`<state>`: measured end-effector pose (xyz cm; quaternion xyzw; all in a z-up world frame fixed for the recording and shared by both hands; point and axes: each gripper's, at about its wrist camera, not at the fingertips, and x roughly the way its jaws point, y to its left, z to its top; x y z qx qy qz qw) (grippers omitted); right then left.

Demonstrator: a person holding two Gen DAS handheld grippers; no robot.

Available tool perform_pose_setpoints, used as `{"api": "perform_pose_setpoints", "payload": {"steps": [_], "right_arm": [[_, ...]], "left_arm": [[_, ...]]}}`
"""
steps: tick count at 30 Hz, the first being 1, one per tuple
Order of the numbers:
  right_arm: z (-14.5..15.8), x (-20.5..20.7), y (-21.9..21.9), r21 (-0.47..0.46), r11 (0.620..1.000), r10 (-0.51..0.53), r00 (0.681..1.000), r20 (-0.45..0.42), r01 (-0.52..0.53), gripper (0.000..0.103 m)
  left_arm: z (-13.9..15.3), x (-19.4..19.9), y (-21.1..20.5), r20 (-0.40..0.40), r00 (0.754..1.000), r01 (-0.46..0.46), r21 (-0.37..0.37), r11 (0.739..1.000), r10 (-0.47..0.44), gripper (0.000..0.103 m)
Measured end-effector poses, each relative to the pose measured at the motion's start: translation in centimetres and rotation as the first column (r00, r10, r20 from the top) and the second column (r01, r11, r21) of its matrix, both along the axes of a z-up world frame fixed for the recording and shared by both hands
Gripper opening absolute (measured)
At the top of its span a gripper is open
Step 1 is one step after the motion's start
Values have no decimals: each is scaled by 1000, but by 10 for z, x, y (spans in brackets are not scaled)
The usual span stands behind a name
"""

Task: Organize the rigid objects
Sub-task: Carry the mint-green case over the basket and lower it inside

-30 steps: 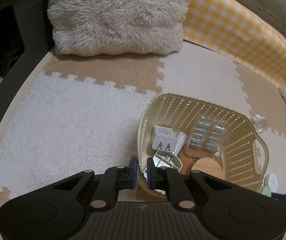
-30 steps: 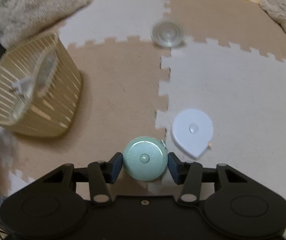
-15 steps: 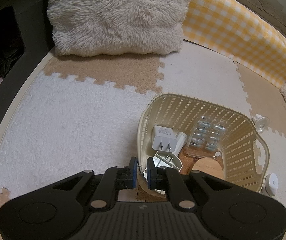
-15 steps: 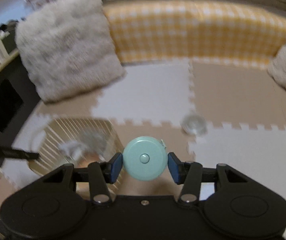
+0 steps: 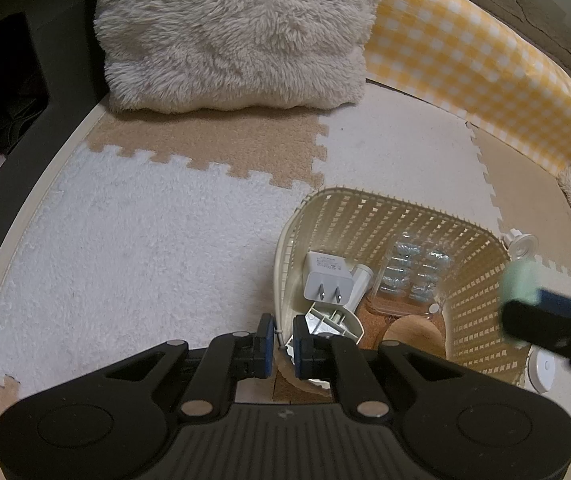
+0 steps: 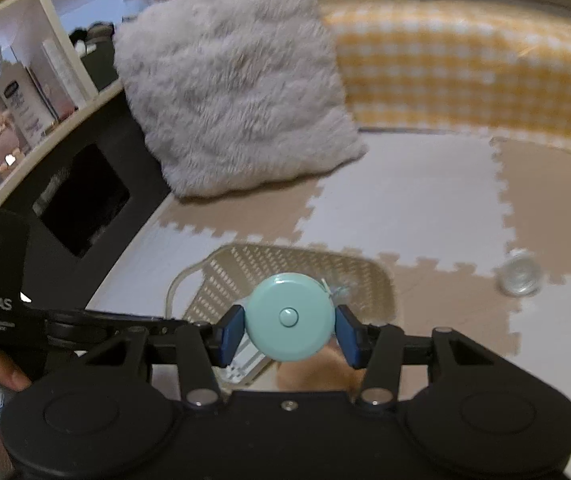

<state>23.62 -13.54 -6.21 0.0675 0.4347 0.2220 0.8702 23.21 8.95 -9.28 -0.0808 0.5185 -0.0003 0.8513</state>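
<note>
Right gripper (image 6: pixel 289 322) pinching mint round tape measure (image 6: pixel 288 317) between its blue pads, both pads pressing the disc's sides; it hangs above the cream slatted basket (image 5: pixel 481 280), near the right rim in the left wrist view. Left gripper (image 5: pixel 283 346) pressed nearly together on the basket's near wall, thin rim between the pads, steadying it. Basket holds white plug adapter (image 5: pixel 327 278), clear blister pack (image 5: pixel 415 270), round wooden piece (image 5: pixel 413 330). Left on foam mat (image 5: pixel 125 240): white round tape measure (image 5: pixel 543 368) just beside basket, clear suction cup (image 6: pixel 519 278) further off. Step in hand, as I read it: drop mint tape in basket. To do well: get fully over the opening, aim for bare floor by the wooden piece, lower inside the walls before spreading the pads so it doesn't bounce or clip the rim; left side should hold firm
</note>
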Motion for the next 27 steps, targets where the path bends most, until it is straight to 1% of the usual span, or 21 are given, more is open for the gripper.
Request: {"api": "perform_pose_setpoints", "payload": {"steps": [6, 14, 17, 27], "right_arm": [[-26, 14, 24, -1, 1000, 22, 992, -128, -23, 50], [-49, 23, 51, -68, 995, 62, 971, -231, -79, 50], [-57, 24, 57, -90, 992, 67, 965, -254, -93, 50], [-61, 27, 58, -81, 995, 39, 960, -277, -64, 51]], "left_arm": [[0, 1, -1, -1, 1000, -2, -5, 1000, 2, 9], [0, 1, -1, -1, 1000, -5, -11, 1000, 5, 9], [0, 2, -1, -2, 1000, -5, -11, 1000, 5, 9], [0, 2, -1, -1, 1000, -5, -9, 1000, 5, 9]]}}
